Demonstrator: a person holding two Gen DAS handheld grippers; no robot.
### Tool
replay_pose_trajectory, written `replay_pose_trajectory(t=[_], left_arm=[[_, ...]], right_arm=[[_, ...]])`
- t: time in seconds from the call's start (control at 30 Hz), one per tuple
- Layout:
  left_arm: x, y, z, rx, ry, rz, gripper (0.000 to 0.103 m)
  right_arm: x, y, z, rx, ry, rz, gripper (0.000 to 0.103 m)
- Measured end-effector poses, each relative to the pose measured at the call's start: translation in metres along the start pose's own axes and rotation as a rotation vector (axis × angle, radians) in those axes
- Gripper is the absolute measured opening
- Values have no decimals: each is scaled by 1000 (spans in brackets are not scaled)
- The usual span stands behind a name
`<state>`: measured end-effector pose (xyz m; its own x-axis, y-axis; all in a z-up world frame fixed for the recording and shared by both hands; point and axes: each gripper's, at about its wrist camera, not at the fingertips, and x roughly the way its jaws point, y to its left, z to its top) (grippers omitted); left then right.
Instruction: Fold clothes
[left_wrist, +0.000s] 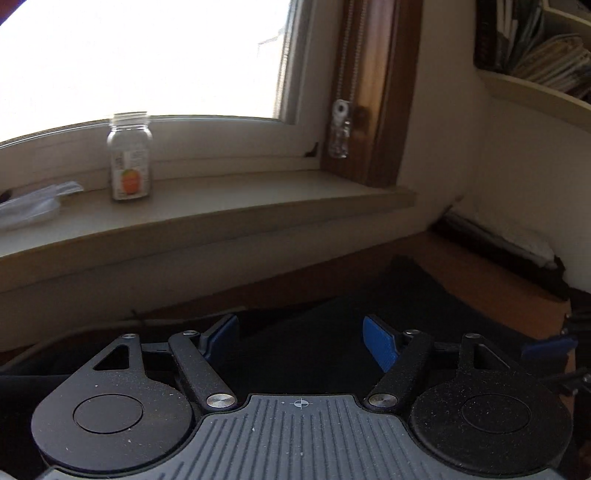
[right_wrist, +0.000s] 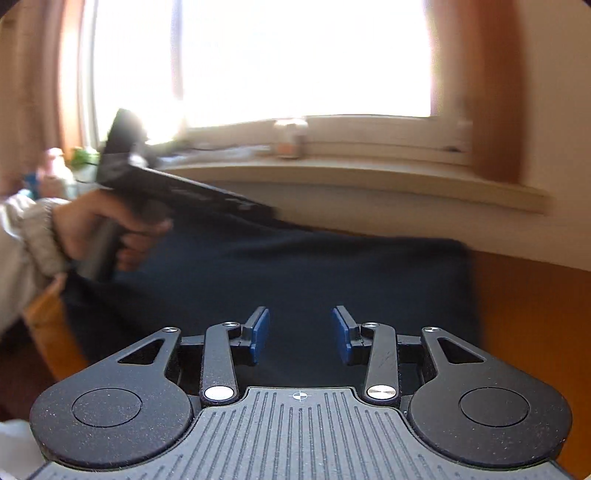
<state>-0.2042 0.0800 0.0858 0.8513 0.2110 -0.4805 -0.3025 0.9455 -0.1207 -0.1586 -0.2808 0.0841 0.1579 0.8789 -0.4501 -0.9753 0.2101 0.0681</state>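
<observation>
Here, in the left wrist view, the left hand-held gripper (left_wrist: 300, 341) has its blue pads spread wide with nothing between them, hovering over a dark garment (left_wrist: 388, 306) that lies on an orange-brown surface (left_wrist: 491, 280). The cloth shows in the gap below the pads, though contact cannot be judged. Beyond it a pale windowsill (left_wrist: 221, 206) carries a clear jar (left_wrist: 130, 157) with an orange label and a white lid, and a crumpled clear wrapper (left_wrist: 33, 206) lies near the sill's left end. At the far right edge a blue pad of the right hand-held gripper (left_wrist: 548, 347) pokes into frame, and a bookshelf (left_wrist: 535, 66) hangs on the wall above. In the right wrist view, the right hand-held gripper (right_wrist: 301, 334) is likewise parted, pads apart and empty, poised above the same garment (right_wrist: 295, 273), which here reads as dark navy and spreads flat across the surface (right_wrist: 528, 306) toward the wall under the sill. Only this view shows the person's left hand (right_wrist: 99, 229), in a pale sleeve, wrapped around the handle of the left hand-held gripper (right_wrist: 192, 195), whose black body slants over the cloth's far left edge. The jar (right_wrist: 291, 138) appears blurred on the sill.
</observation>
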Motion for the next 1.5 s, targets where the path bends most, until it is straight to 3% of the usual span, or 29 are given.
replay_pose_trajectory(t=[0.13,0.23,0.5,0.77,1.3,1.43,1.5], left_arm=[[25,-30,-5,67,62,-68,70],[41,-57,-11,157,101,-110,70],[75,-104,-17,308,171,-74,72],[104,-135,-6,292,177,-69,73],[244,-224,48,265,163,-35,72],[256,-227,54,255,164,-51,72],[256,-223,54,236,162,-65,72]], right_arm=[[-15,-29,-26,20,28,-69,42],[-14,-31,-41,3,33,-81,42],[0,-24,-45,-95,35,-114,40],[-6,-77,-46,-50,54,-112,40],[-25,-182,-49,-42,74,-385,41],[-38,-200,-53,82,2,-398,41],[-52,-197,-54,155,-54,-391,34]])
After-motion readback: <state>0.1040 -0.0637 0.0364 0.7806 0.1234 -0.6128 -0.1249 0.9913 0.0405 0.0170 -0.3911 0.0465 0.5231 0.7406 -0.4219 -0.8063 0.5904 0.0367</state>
